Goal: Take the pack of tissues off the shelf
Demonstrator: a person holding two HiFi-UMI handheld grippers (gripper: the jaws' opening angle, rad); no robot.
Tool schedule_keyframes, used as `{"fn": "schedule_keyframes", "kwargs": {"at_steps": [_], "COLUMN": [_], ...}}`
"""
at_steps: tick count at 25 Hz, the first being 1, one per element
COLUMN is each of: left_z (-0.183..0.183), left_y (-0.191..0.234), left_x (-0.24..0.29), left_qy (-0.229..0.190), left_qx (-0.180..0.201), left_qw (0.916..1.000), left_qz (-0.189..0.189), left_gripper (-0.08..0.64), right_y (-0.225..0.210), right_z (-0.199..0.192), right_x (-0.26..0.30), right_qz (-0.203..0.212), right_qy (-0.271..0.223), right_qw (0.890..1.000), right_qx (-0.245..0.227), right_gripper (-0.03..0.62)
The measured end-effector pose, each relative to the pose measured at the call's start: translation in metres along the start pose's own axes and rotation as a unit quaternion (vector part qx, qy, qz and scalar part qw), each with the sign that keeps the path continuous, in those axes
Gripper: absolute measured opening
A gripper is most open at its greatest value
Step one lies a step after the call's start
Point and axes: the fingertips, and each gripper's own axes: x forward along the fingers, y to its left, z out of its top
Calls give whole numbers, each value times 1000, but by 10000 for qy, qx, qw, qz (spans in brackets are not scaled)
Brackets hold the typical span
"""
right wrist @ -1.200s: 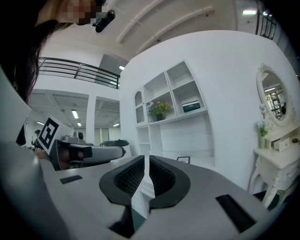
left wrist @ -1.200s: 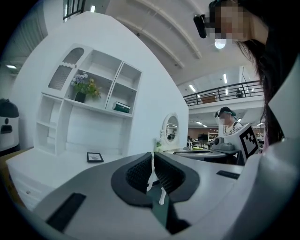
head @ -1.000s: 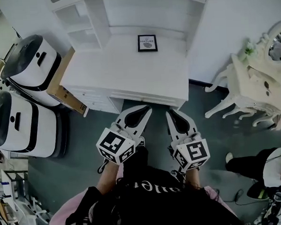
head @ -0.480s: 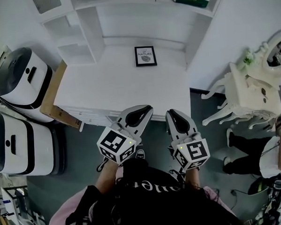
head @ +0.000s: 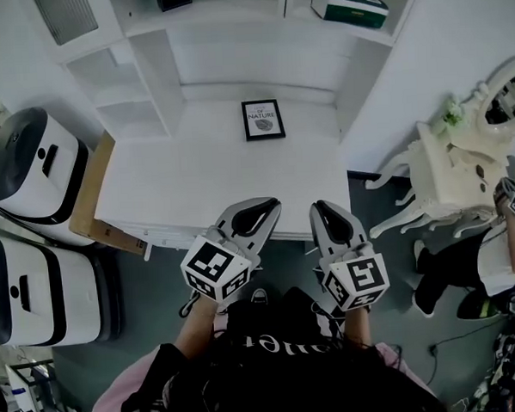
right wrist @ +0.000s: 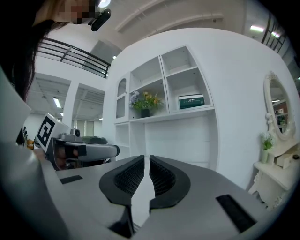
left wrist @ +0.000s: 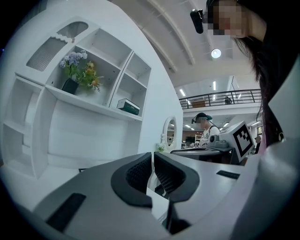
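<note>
While the pack of tissues point(head: 349, 6) is lying on the far-right upper shelf point(head: 339, 29), the left gripper point(head: 259, 211) and right gripper point(head: 327, 216) are hovering clenched and empty at the desk's point(head: 196, 178) near edge, seemingly because the reach is pending.

My head camera looks steeply down, close above my left gripper point(head: 258, 212) and right gripper point(head: 326, 214), onto the desk point(head: 205, 182). Each gripper camera looks level along its jaws at the shelf unit point(left wrist: 93, 104). All three views share its pack of tissues point(head: 349, 5).

Open hall with mezzanine railing point(left wrist: 211, 99), staged white shelf unit point(head: 259, 67)
</note>
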Motion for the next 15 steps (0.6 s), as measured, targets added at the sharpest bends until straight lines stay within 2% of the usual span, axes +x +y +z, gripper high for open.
{"fn": "schedule_keyframes", "kwargs": {"at_steps": [6, 15], "left_z": [9, 33], "left_y": [21, 48], "left_x": [28, 101], "left_qy": [-3, -88], "left_qx": [-7, 265], "left_qw": [10000, 9996], "left_qz": [20, 59], "left_gripper": [25, 25], "right_y": [-33, -115], "right_z": [10, 40], "right_x": [14, 46], "right_qz": [-179, -303], "right_qy": [-4, -222], "right_qw": [9998, 9991], "right_qx": [-31, -196], "right_gripper": [64, 64]}}
